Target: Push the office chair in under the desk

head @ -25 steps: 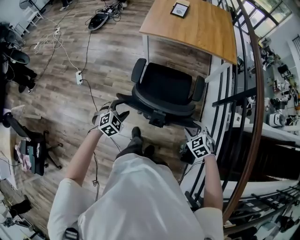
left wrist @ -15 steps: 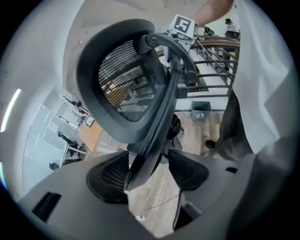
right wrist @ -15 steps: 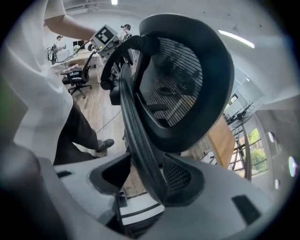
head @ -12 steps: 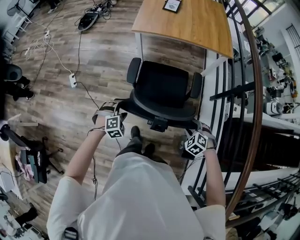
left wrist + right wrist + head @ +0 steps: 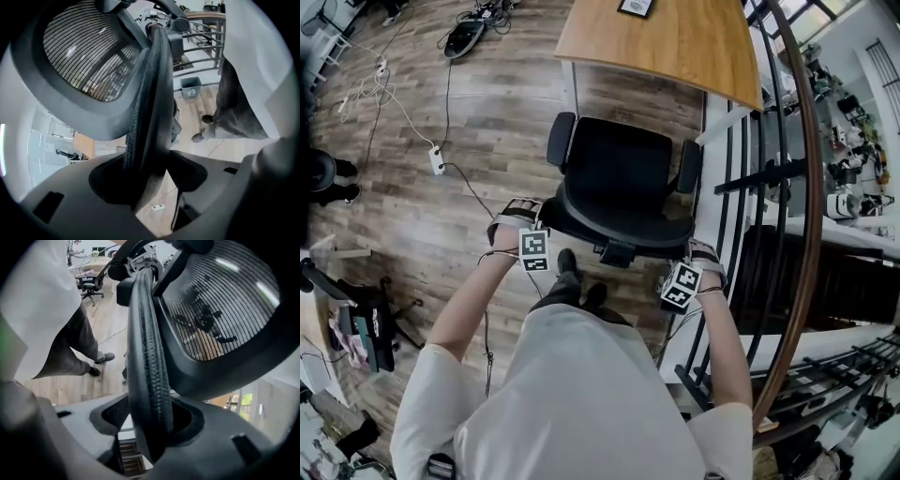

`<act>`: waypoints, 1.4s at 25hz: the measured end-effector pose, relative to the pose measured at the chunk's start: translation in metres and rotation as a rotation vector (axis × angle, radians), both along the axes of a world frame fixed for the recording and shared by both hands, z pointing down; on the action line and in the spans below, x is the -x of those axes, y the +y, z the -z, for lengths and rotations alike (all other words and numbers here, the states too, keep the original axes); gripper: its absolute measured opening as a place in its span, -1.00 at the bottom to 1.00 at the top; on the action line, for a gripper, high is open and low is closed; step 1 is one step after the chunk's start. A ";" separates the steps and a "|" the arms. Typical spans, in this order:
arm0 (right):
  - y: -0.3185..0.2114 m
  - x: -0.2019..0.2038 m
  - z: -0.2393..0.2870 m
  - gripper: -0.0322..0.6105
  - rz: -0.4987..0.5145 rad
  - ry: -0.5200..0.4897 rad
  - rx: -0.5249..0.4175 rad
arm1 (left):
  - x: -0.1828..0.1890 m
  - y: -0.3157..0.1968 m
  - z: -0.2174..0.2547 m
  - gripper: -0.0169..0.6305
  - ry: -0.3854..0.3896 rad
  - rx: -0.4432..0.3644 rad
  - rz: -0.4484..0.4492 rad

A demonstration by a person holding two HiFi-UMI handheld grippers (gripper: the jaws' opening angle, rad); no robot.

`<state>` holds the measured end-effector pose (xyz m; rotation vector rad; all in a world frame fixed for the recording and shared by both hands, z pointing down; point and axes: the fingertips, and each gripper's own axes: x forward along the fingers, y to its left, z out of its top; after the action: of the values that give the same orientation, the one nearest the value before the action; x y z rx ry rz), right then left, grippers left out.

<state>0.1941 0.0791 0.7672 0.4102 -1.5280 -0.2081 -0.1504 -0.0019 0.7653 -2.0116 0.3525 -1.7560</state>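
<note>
The black office chair (image 5: 619, 173) stands just in front of the wooden desk (image 5: 661, 42), its seat facing the desk and its mesh backrest (image 5: 614, 225) toward me. My left gripper (image 5: 536, 225) is at the backrest's left edge and my right gripper (image 5: 690, 255) at its right edge. In the left gripper view the backrest rim (image 5: 150, 117) runs up between the closing jaws of the left gripper (image 5: 154, 187), with floor showing beside it. The right gripper (image 5: 150, 427) has the rim (image 5: 145, 357) between its jaws too, a gap on one side.
A black metal railing (image 5: 750, 187) runs close along the chair's right side. A power strip (image 5: 437, 159) and cables lie on the wood floor at the left. A small framed item (image 5: 635, 7) lies on the desk. My feet (image 5: 572, 267) stand behind the chair.
Both grippers have drawn in closer to the backrest's two side edges. The chair has hardly shifted relative to the desk.
</note>
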 end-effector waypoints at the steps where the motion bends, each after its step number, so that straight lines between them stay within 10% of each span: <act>1: -0.002 -0.002 -0.002 -0.26 0.004 0.016 -0.012 | 0.000 -0.001 -0.003 -0.26 -0.014 -0.002 -0.010; 8: -0.013 -0.004 -0.001 -0.41 -0.010 0.026 -0.116 | -0.003 -0.007 -0.004 -0.61 -0.027 -0.033 -0.053; 35: -0.075 0.001 -0.001 -0.60 -0.066 0.015 -0.145 | -0.005 -0.087 -0.006 -0.62 0.017 -0.049 -0.096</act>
<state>0.1930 0.0045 0.7679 0.5724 -1.4866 -0.2709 -0.1451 -0.0890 0.7712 -1.9768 0.2963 -1.6572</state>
